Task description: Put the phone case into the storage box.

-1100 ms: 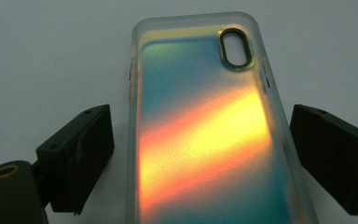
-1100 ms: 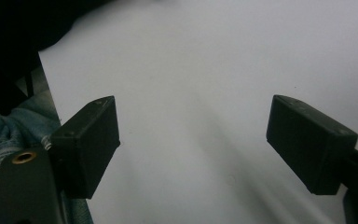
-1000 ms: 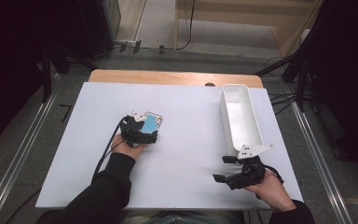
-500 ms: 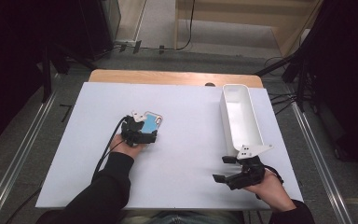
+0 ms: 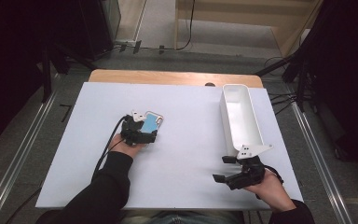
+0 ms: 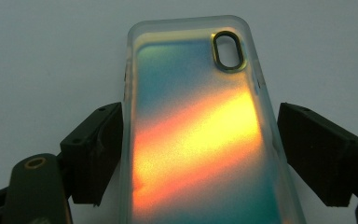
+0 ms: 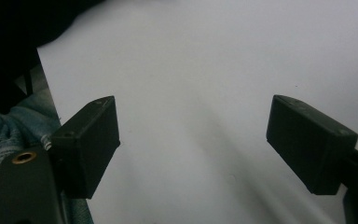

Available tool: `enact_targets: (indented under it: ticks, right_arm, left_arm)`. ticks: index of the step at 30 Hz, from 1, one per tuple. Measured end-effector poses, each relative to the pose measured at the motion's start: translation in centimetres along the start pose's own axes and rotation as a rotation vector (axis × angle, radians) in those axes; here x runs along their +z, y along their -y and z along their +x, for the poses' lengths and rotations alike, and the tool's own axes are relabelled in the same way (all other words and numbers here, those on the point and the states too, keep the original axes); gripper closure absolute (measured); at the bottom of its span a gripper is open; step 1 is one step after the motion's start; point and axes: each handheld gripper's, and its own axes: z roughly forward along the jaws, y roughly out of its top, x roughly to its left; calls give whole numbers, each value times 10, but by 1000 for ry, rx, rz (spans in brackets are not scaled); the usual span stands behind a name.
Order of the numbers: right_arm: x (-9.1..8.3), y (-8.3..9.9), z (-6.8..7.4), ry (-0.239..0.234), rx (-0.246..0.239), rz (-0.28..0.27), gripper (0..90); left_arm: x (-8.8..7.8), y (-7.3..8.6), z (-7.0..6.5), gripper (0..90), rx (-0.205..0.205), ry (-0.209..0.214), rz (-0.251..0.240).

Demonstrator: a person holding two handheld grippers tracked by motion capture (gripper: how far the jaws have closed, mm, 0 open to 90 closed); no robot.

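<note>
Recording 1 moment at the white table top, all places given from the phone case.

Item 1: phone case, translucent, iridescent blue-orange back, oval camera cutout at far end. Lying flat on the table top, left of centre.

Item 2: left gripper, at the near end of the phone case, straddling its 2 long edges. Jaws just been closing, phone case between them. Near-side pad at or against 1 edge; other pad a sliver clear of the opposite edge. Not yet clamped; apart, close to contact.

Item 3: right gripper, well to the right of the phone case and nearer the person. Jaws wide apart, nothing between, bare table top beneath.

Item 4: white bin, long, narrow, empty, well right of the phone case, far end toward the table's back edge.

Judgement: pick-up of the phone case under way, grasp nearly made; a little more squeeze needed before any lift. Likely slip risk on the smooth, thin edges.
</note>
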Motion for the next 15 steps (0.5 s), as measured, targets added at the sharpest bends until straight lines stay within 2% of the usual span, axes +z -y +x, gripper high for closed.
enact_targets:
  ticks: [2, 4, 6, 11, 14, 15]
  right_arm:
    - [0, 0, 0, -1, 1, 2, 158]
    - [0, 0, 0, -1, 1, 1, 157]
    - [0, 0, 0, 1, 3, -1, 157]
    - [-1, 0, 0, 3, 9, -8, 158]
    - [-1, -1, 0, 11, 4, -18, 157]
    - [-1, -1, 0, 11, 4, -18, 157]
  left_arm:
    - [-7, -5, 2, 168, -33, 21, -31]
    - [-9, -6, 3, 168, -37, 29, -38]
    - [-15, -10, 5, 168, -64, 50, -62]
    - [-23, -16, 6, 168, -70, 70, -94]
    - [-30, -20, 6, 168, -102, 109, -126]
    - [-30, -20, 6, 168, -102, 109, -126]
